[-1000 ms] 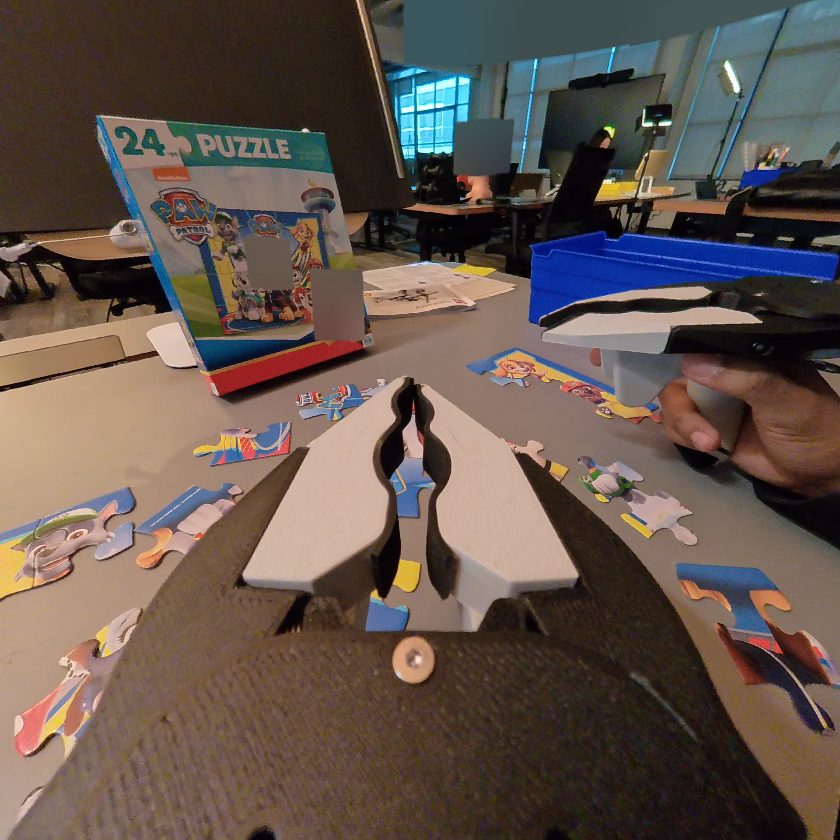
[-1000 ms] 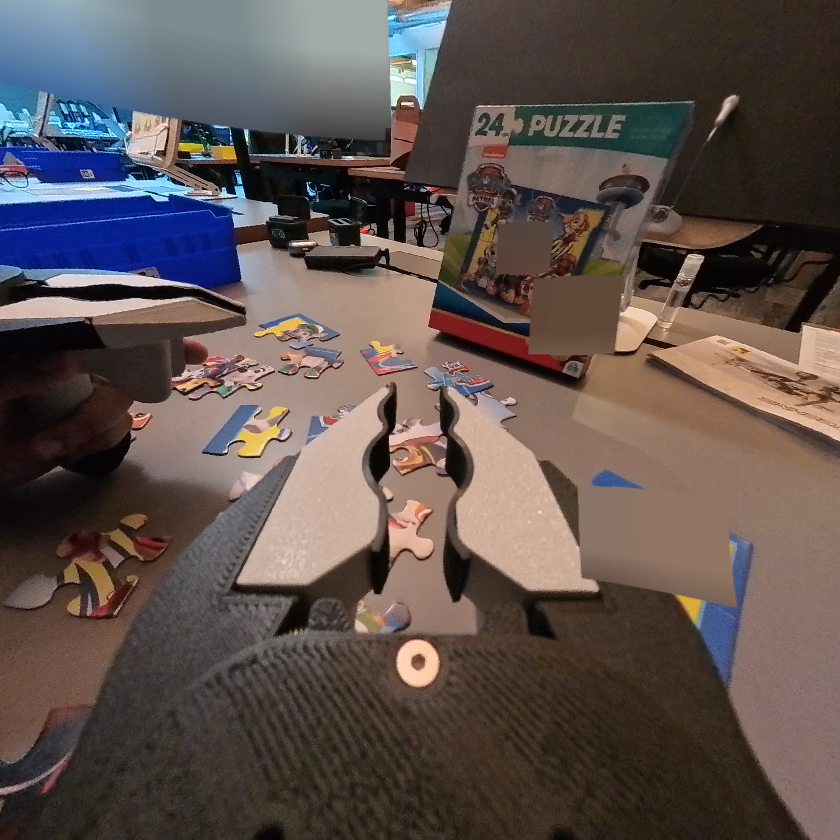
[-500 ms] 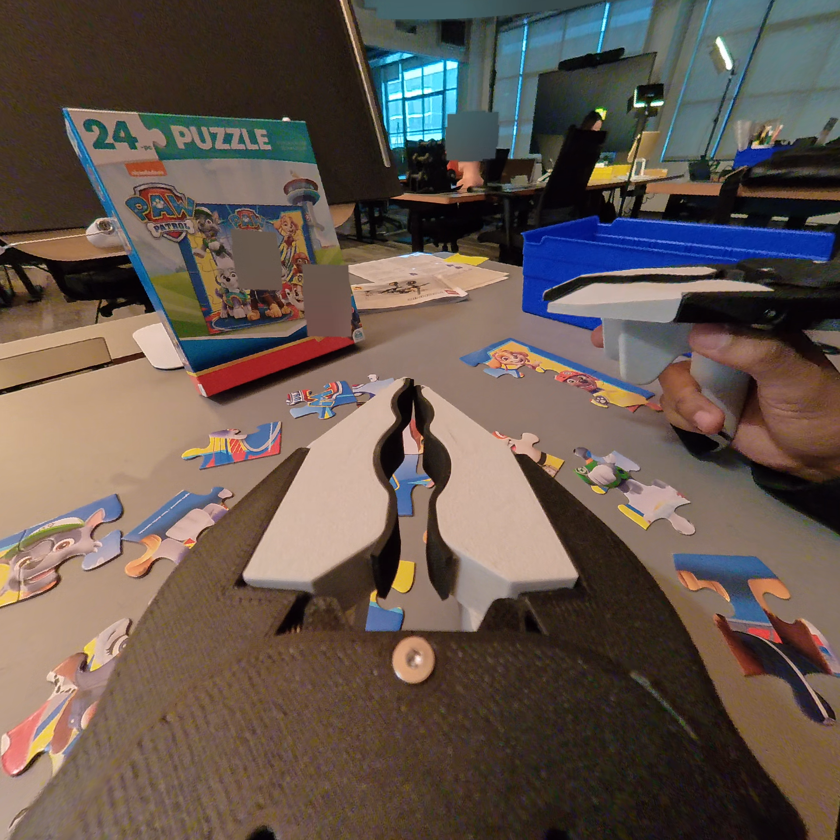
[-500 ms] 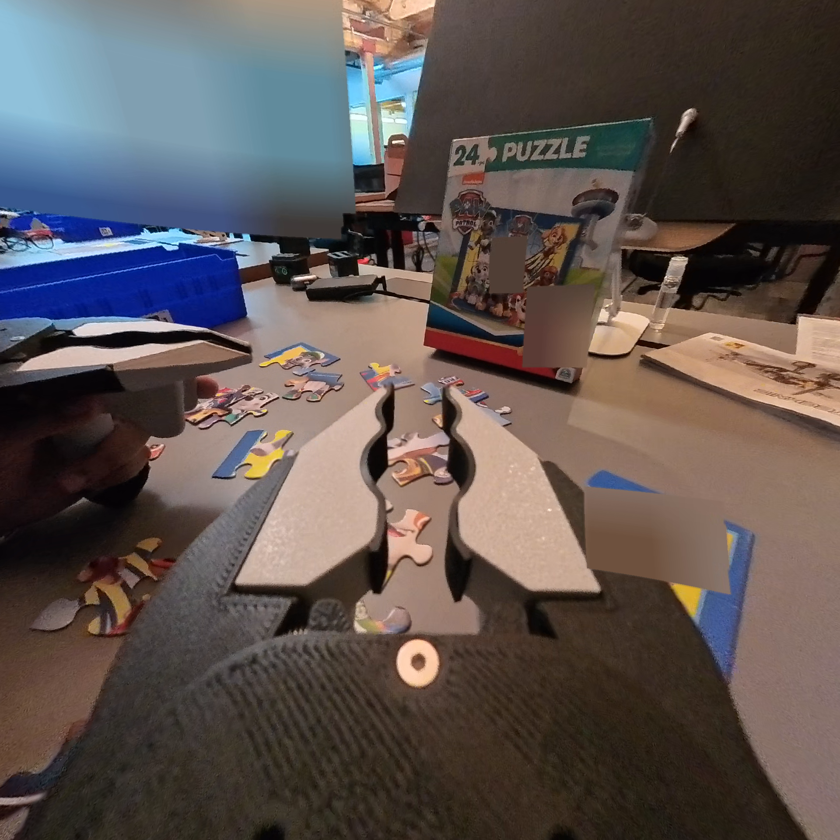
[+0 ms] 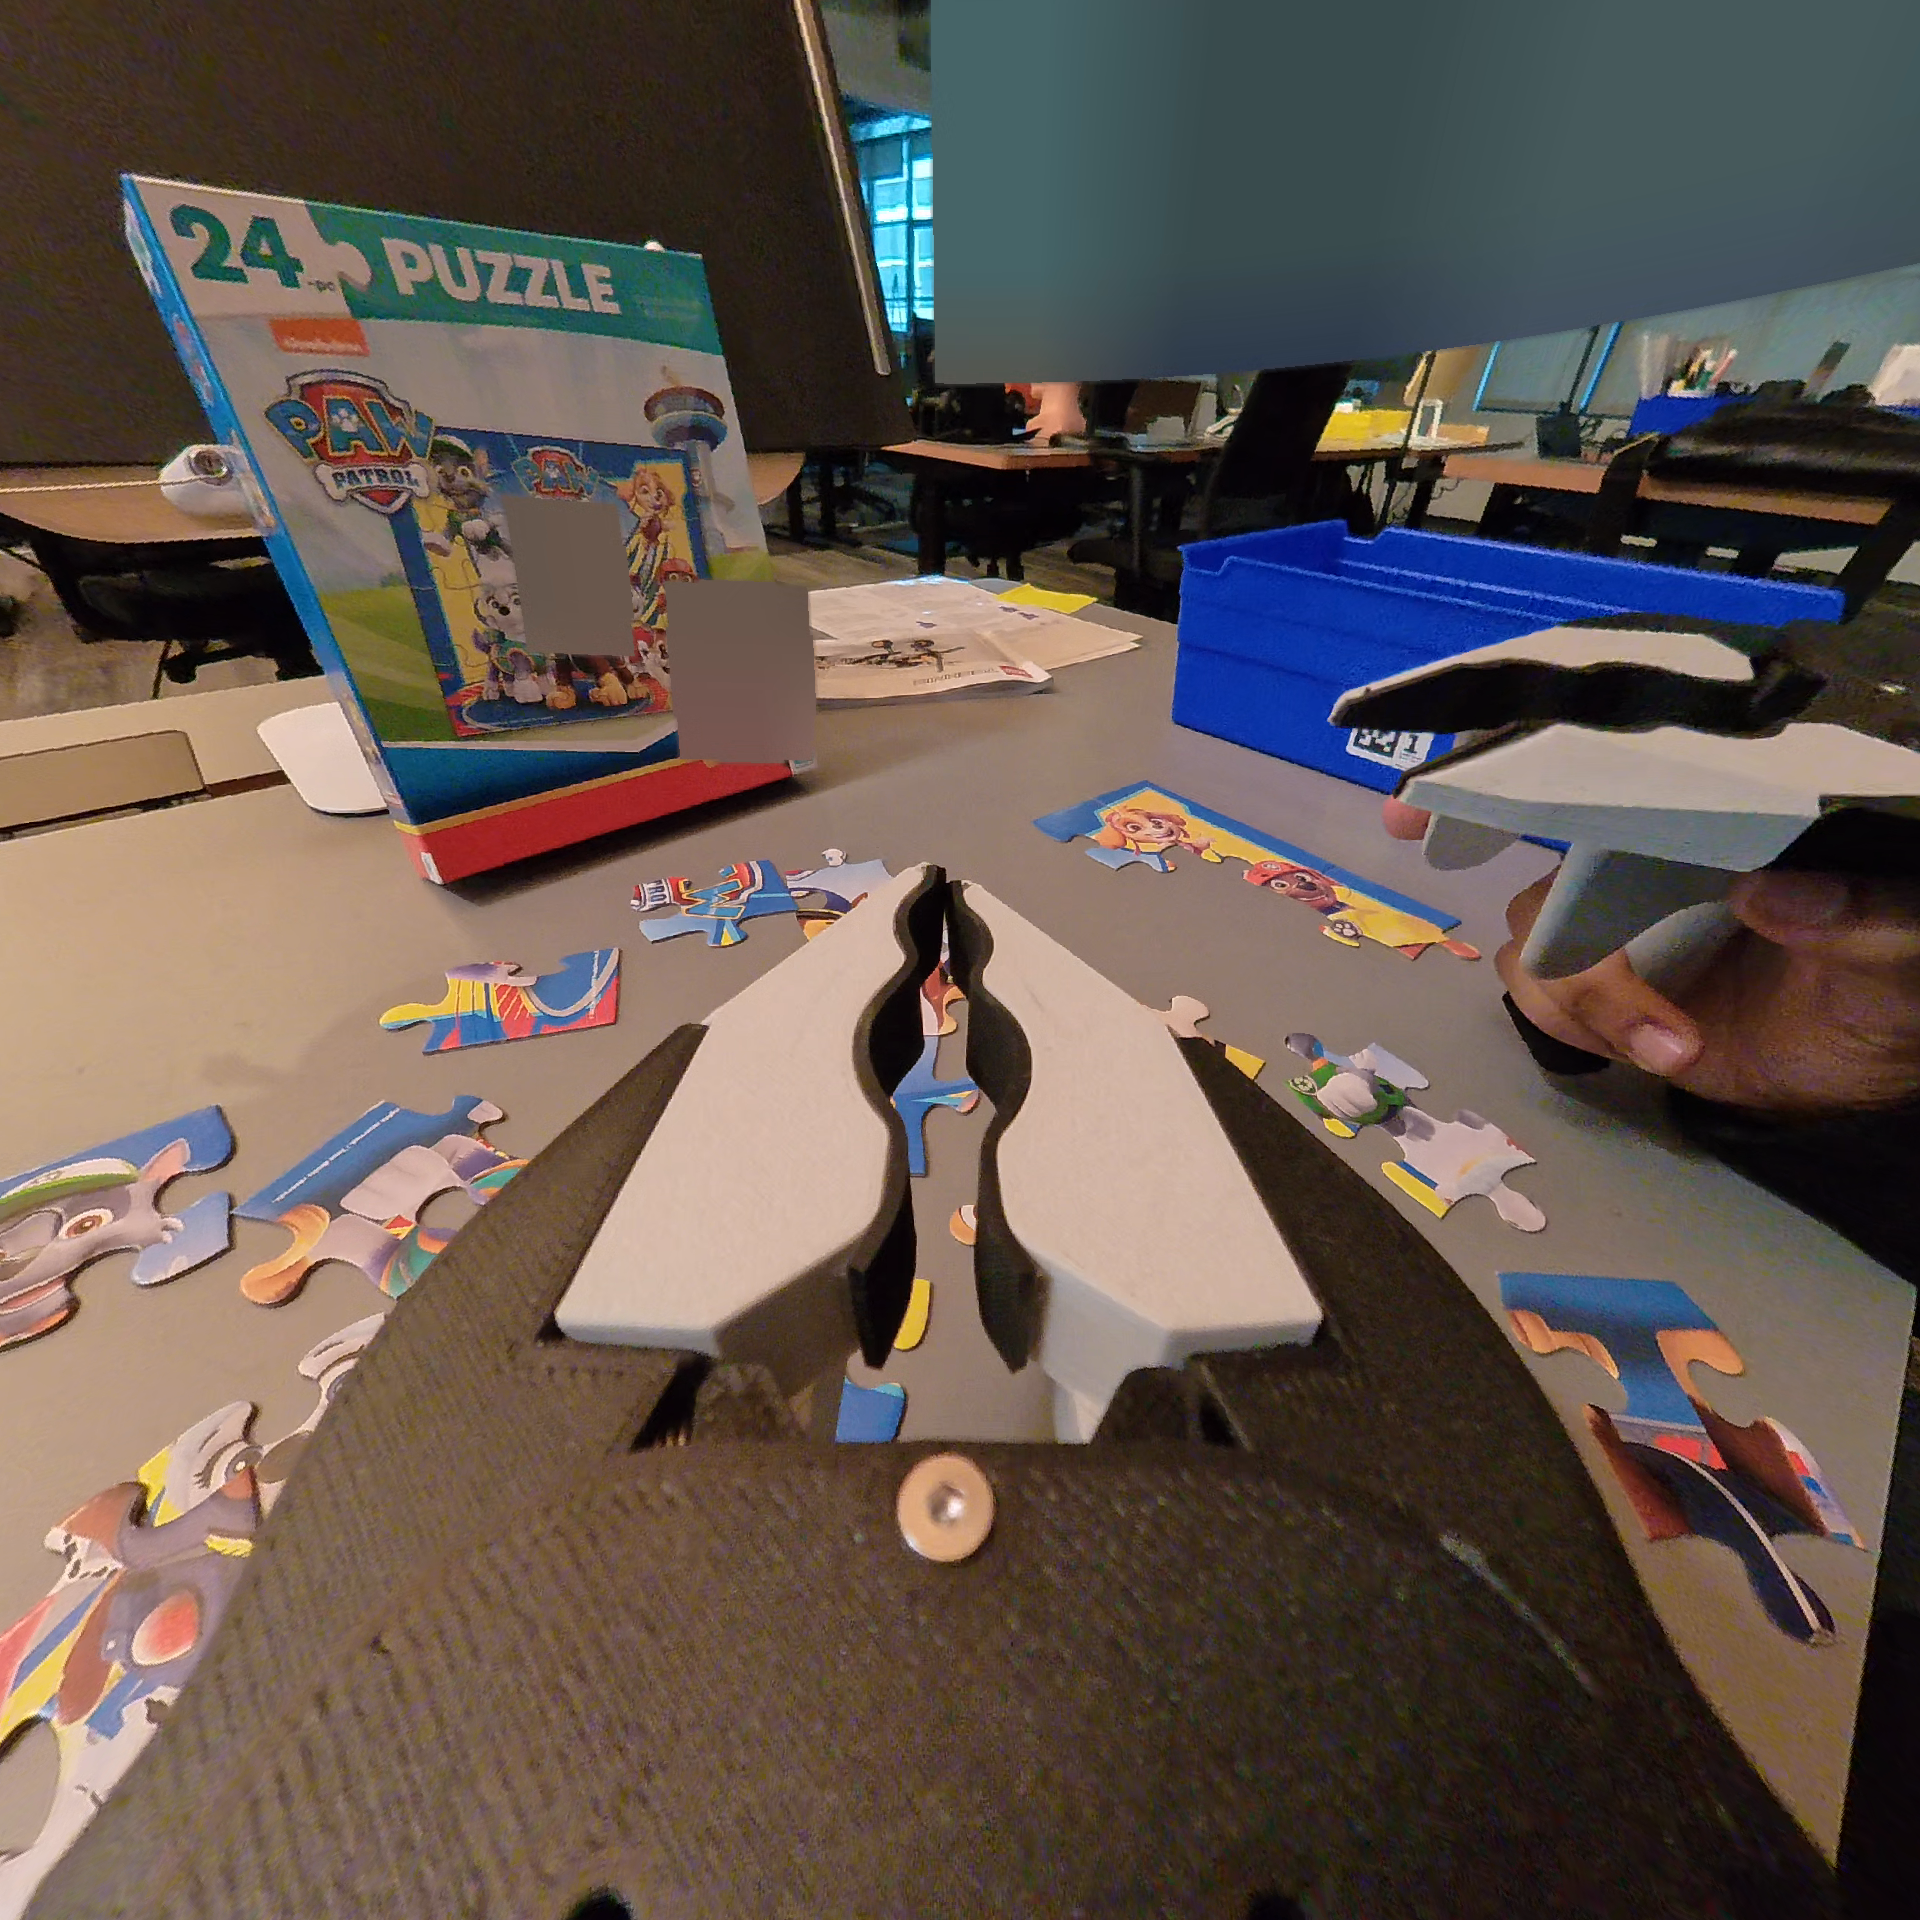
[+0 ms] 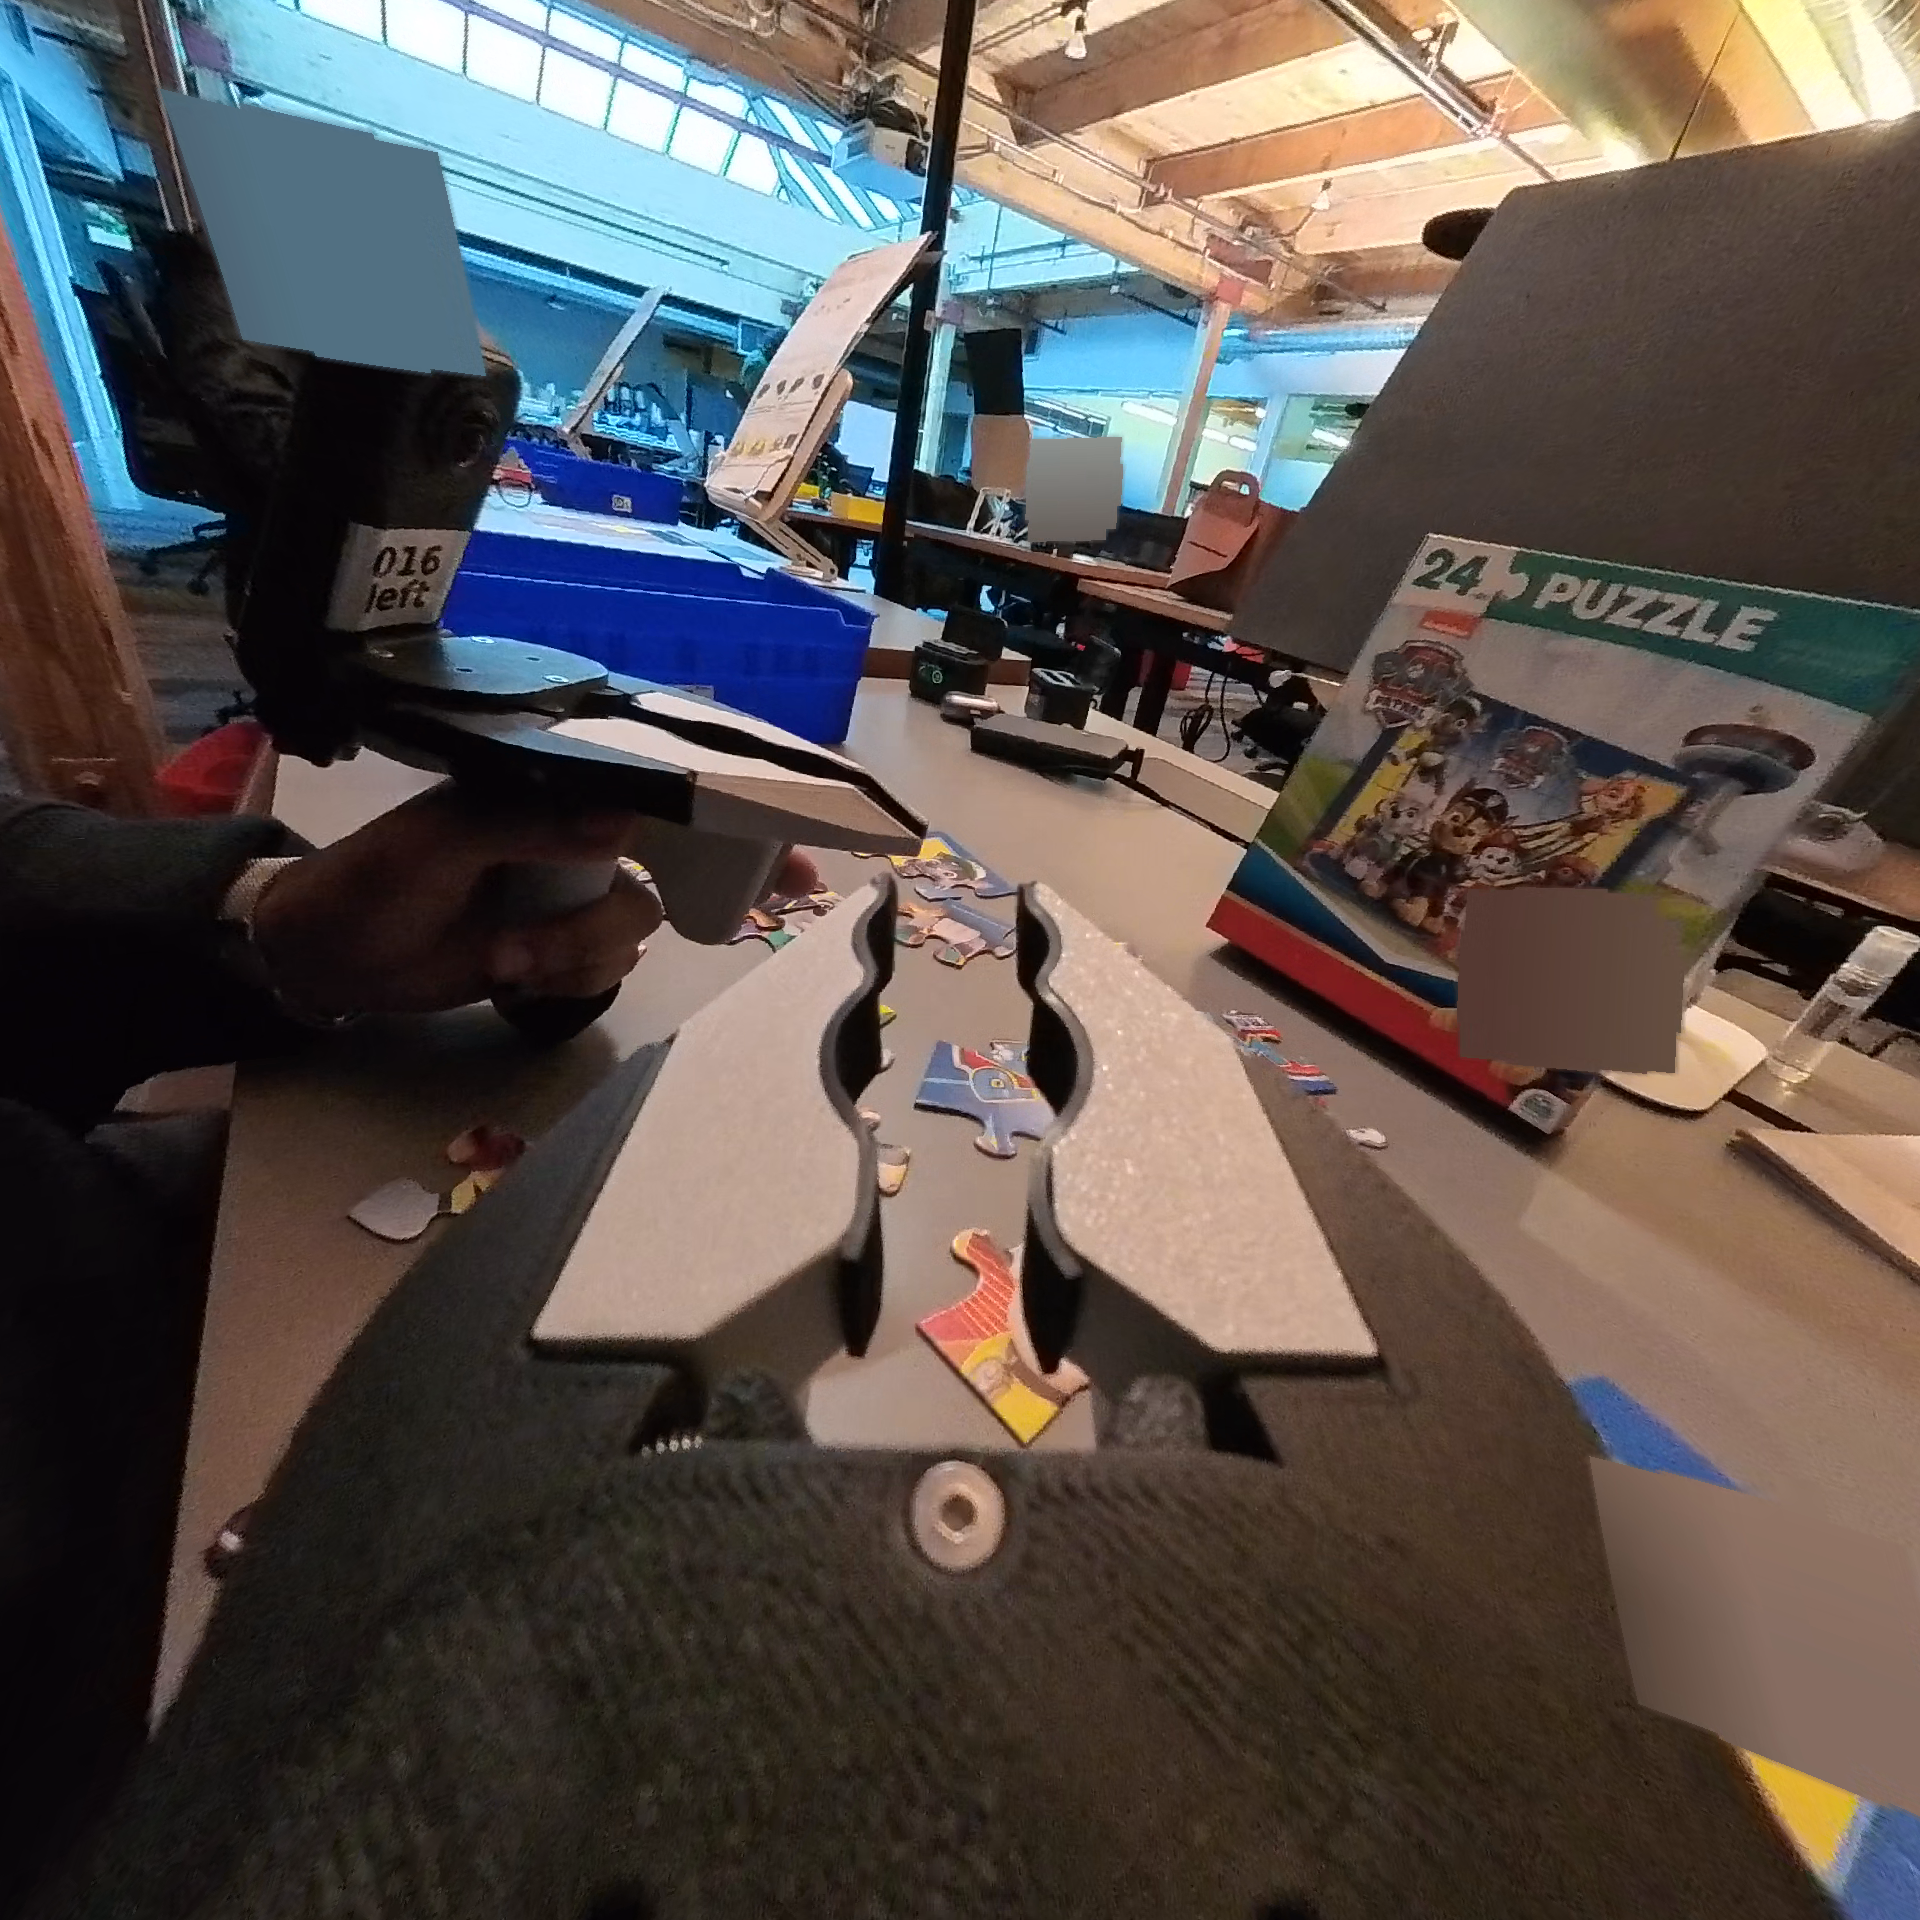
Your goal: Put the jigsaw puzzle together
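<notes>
My left gripper (image 5: 943,881) is shut, with its tips together, and hovers over loose puzzle pieces on the grey table (image 5: 208,987). A blue piece (image 5: 935,1101) on the table shows through the gap behind its tips. My right gripper (image 6: 956,904) is open, with nothing between its pads, above a blue piece (image 6: 977,1081) and a red and yellow piece (image 6: 987,1340). It also shows in the left wrist view (image 5: 1371,753), with its fingers apart. The left gripper shows shut in the right wrist view (image 6: 904,826), held by a hand. A joined strip of pieces (image 5: 1247,868) lies to the right.
A puzzle box (image 5: 468,468) stands upright at the back, also in the right wrist view (image 6: 1558,790). A blue bin (image 5: 1455,634) sits at the far right. A booklet (image 5: 935,644) lies behind. Several loose pieces (image 5: 509,1003) are scattered around. A dark panel rises behind the box. One gripper's finger ends stand about 9 cm off the other's.
My right gripper has tilted upward and swung closer to the left gripper, and its jaws stand a little wider. The left gripper stays shut and has shifted only slightly.
</notes>
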`<act>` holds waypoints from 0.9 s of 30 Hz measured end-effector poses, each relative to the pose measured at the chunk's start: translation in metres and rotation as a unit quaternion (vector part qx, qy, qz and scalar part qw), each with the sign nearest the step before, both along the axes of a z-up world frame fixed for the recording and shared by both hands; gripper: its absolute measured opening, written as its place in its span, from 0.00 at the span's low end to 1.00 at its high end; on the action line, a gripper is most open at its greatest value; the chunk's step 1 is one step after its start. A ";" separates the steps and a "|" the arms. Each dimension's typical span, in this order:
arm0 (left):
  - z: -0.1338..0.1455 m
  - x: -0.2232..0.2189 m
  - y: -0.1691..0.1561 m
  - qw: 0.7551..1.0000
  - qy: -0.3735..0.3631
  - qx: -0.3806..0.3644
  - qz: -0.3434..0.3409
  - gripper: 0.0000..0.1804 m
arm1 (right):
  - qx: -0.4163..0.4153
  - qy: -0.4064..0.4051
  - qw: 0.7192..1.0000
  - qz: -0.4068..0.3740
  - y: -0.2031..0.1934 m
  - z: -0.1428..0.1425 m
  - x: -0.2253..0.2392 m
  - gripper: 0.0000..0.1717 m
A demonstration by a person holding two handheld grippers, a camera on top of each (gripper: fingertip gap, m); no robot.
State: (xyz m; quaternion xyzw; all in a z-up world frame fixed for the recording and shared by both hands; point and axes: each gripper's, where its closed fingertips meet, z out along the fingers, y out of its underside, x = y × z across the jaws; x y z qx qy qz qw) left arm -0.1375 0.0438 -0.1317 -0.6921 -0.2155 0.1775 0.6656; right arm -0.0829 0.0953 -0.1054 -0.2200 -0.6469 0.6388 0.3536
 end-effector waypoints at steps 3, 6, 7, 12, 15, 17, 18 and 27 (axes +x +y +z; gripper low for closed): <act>0.000 0.000 0.000 1.000 0.000 0.000 -0.001 0.00 | -0.004 -0.003 1.000 -0.004 0.002 0.000 -0.002 0.13; 0.000 0.000 0.000 1.000 -0.001 0.001 -0.001 0.00 | 0.012 -0.020 0.996 -0.081 0.025 -0.007 -0.018 0.10; 0.000 -0.001 0.000 1.000 -0.001 0.001 -0.001 0.00 | 0.039 -0.051 0.978 -0.196 0.062 -0.019 -0.036 0.05; 0.001 -0.003 -0.001 1.000 -0.001 0.003 0.005 0.00 | 0.060 -0.266 0.888 -0.371 0.172 -0.072 -0.007 0.28; 0.000 -0.003 0.000 1.000 0.002 -0.003 0.005 0.00 | 0.049 -0.336 0.867 -0.365 0.175 -0.104 0.017 0.36; 0.000 -0.002 0.001 1.000 0.009 -0.007 0.005 0.00 | 0.072 -0.355 0.850 -0.382 0.181 -0.119 0.026 0.37; 0.000 -0.002 0.002 1.000 0.011 -0.009 0.005 0.00 | 0.074 -0.365 0.846 -0.382 0.181 -0.123 0.027 0.37; -0.001 -0.004 0.002 1.000 0.014 -0.015 0.011 0.00 | 0.053 -0.389 0.849 -0.352 0.178 -0.127 0.017 0.32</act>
